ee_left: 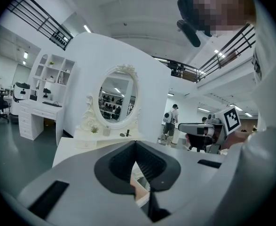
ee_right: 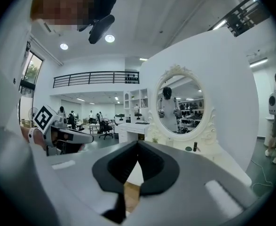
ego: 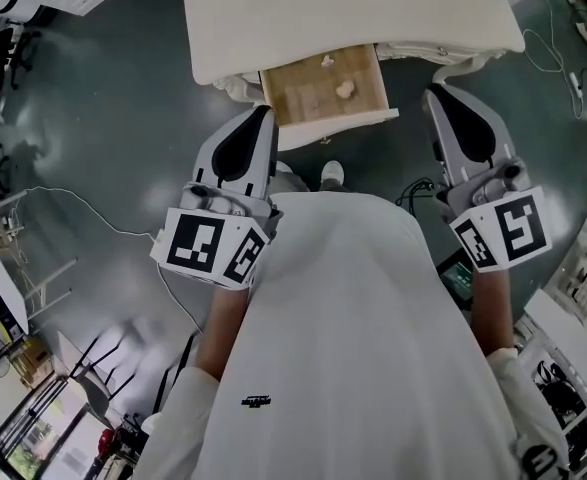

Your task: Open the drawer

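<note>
Drawer (ego: 313, 96) pulled out, pale wood-grain bottom; left hand-held gripper (ego: 265, 114), right hand-held gripper (ego: 434, 93): jaws together, empty.

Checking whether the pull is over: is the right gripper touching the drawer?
Apart. The head view shows dark floor between the right gripper, jaws shut, and the open drawer.

Looks like a big open-plan lab or studio hall, not a home: mezzanine railing (ee_right: 95, 78) overhead, ceiling spotlights (ee_right: 109, 38), office chairs (ee_right: 104, 126) at the back, loose cable (ego: 93, 215) across the dark floor (ego: 123, 118), staged white dressing table (ee_left: 74, 149) with oval mirror (ee_left: 119, 98).
</note>
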{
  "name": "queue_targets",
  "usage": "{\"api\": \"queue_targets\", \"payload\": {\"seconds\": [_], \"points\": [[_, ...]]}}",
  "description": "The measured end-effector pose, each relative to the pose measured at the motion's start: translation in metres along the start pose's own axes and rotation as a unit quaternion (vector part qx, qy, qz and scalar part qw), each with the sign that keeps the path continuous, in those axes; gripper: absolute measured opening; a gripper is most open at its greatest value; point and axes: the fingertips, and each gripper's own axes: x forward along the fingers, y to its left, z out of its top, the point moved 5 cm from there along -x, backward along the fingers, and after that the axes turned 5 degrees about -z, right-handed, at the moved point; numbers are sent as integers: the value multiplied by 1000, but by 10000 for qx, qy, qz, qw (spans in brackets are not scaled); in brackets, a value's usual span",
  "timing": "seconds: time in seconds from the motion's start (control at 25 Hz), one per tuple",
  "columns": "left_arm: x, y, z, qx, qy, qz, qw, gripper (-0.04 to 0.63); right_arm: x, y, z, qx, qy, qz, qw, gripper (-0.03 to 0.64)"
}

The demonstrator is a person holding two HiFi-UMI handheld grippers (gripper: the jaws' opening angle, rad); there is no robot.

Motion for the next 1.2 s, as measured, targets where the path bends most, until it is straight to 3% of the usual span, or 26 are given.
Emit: {"api": "queue_targets", "payload": {"seconds": [0.32,1.2], "points": [[6,-8,-1,-42,76,-160,9998,9,0,-1,-3,60,39,0,10000,11],[-7,-3,-4,-42,85,-40,9999,9,0,15,-9,27,237,192,9995,11]]}}
